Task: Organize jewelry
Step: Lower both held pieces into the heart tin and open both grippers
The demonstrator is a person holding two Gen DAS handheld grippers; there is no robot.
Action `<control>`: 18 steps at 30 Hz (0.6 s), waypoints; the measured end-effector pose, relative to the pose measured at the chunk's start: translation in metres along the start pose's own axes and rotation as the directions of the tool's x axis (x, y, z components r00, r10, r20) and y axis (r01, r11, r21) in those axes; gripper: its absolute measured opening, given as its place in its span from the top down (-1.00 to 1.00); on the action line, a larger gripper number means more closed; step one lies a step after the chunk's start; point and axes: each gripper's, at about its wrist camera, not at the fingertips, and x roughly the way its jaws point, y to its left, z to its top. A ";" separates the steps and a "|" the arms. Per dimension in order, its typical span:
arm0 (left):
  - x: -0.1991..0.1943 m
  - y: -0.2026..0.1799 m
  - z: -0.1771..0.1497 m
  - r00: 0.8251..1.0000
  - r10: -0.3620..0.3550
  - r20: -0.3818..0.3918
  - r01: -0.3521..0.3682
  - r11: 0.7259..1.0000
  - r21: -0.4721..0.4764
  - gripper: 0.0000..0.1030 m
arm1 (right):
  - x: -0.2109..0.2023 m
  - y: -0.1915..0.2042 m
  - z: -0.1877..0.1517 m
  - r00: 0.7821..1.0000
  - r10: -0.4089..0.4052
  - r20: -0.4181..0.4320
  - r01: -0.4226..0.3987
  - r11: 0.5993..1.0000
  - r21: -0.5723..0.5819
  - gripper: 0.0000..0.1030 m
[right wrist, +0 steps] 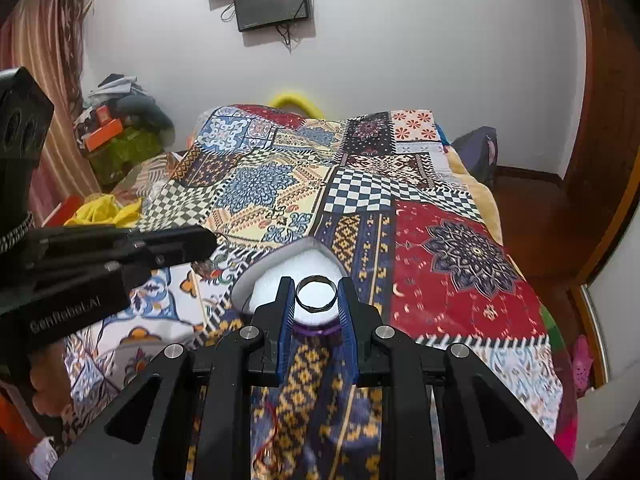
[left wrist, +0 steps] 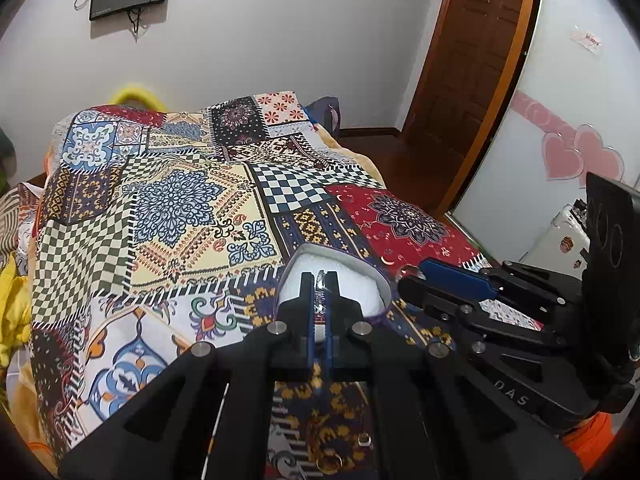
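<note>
A heart-shaped box (left wrist: pixel 382 286) with a white lining lies open on the patchwork bedspread, just past both grippers. My left gripper (left wrist: pixel 321 286) is shut on a thin silvery piece of jewelry (left wrist: pixel 321 294), held over the white lining. My right gripper (right wrist: pixel 316 294) is shut on a dark metal ring (right wrist: pixel 301 300), which stands upright between the blue pads above the box (right wrist: pixel 246 282). In the left wrist view the right gripper (left wrist: pixel 412 278) comes in from the right beside the box. The left gripper (right wrist: pixel 208 244) shows at the left of the right wrist view.
A gold ring (left wrist: pixel 330 462) and a smaller piece (left wrist: pixel 364 438) lie on the bedspread (left wrist: pixel 180 208) close below the left gripper. Yellow cloth (right wrist: pixel 104 210) and clutter sit left of the bed. A wooden door (left wrist: pixel 472 64) and a wardrobe stand on the right.
</note>
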 end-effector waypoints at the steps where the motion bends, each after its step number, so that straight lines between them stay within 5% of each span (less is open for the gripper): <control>1: 0.003 0.001 0.002 1.000 -0.003 -0.003 0.003 1.000 -0.002 0.95 | 0.004 -0.001 0.002 1.000 0.006 -0.002 -0.006 1.000 0.002 0.62; 18: 0.060 0.012 0.007 0.991 -0.043 -0.125 0.042 0.999 -0.012 0.95 | 0.048 -0.013 0.004 0.992 0.047 -0.117 -0.047 0.999 0.000 0.62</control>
